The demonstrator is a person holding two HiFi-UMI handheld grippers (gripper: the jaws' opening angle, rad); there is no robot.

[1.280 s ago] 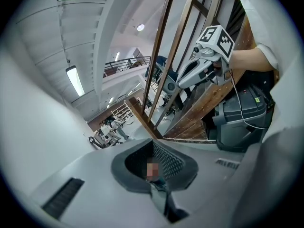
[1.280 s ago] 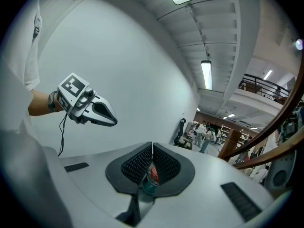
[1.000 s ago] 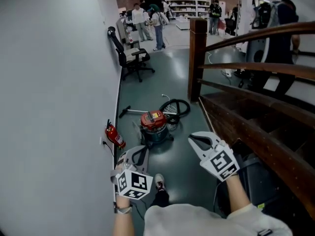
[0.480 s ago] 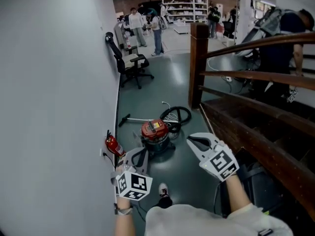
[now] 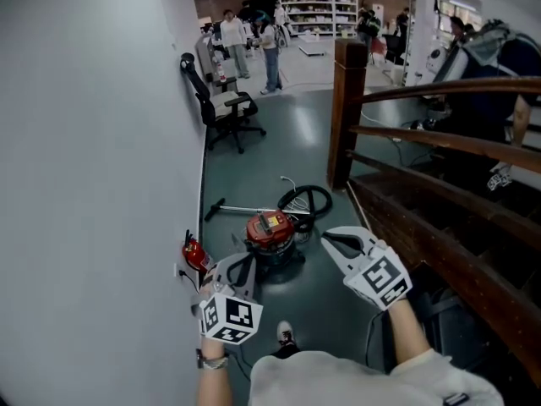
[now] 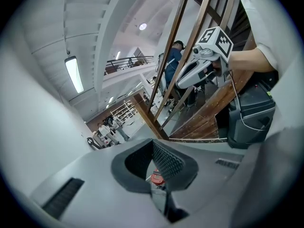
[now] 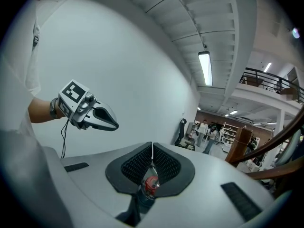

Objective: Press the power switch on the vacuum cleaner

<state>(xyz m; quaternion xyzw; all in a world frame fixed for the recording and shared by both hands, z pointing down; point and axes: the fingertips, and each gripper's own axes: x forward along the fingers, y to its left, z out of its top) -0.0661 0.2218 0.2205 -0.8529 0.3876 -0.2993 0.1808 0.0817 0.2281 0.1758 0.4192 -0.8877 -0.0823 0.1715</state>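
The vacuum cleaner [image 5: 270, 230], with a red lid on a dark round body, stands on the grey-green floor ahead of me. Its black hose [image 5: 306, 200] coils behind it and its wand [image 5: 230, 207] lies to the left. My left gripper [image 5: 245, 259] is held low by the wall, short of the vacuum, with its jaws shut on nothing. The right gripper [image 5: 325, 240] hovers to the vacuum's right, also shut and empty. The red lid shows small between the pads in the left gripper view [image 6: 156, 178] and in the right gripper view [image 7: 151, 184]. The switch is too small to make out.
A red fire extinguisher [image 5: 194, 252] stands by the white wall [image 5: 101, 184] on the left. A wooden stair railing [image 5: 345, 117] runs along the right, with a black bin [image 6: 249, 120] under it. A black office chair [image 5: 224, 108] and several people are farther back.
The vacuum cleaner has slid slightly lower in the head view, nearer the grippers. Both grippers keep their pose and stay shut.
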